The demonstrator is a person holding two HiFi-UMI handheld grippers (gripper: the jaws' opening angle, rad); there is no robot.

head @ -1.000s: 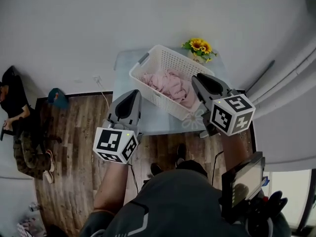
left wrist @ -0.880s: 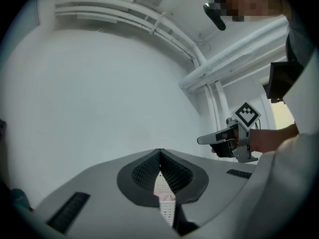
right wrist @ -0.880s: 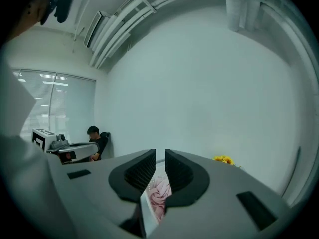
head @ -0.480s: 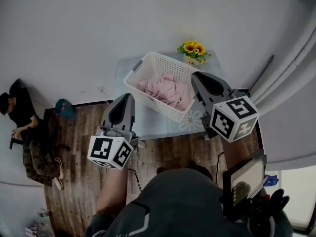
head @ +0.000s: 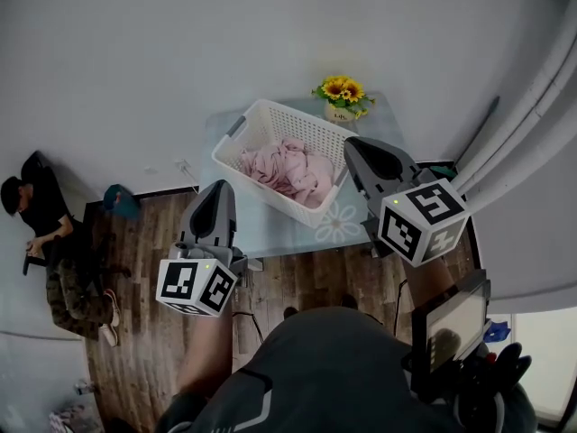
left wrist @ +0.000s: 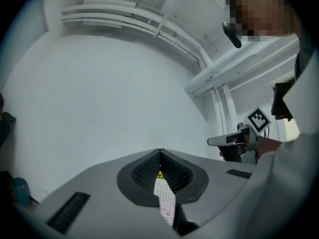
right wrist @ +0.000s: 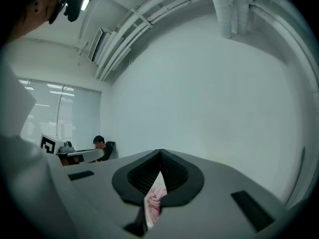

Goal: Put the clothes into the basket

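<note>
Right hand-held gripper (head: 350,144): we read its jaws as having just been closing, now tip to tip on nothing. Left hand-held gripper (head: 219,186): jaws together, empty. Beyond both, we find the crumpled pink clothes (head: 288,168) inside the white perforated plastic basket (head: 297,120) on the pale table (head: 297,233).

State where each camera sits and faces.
Head view: on the person's head, facing steeply down at the white perforated plastic basket of pink clothes; left gripper, right gripper show.
Left gripper view: rides the left gripper, facing level along its shut jaws; right gripper shows.
Right gripper view: likewise, along just-closed empty jaws; left gripper shows.
Both gripper views glimpse the clothes.
</note>
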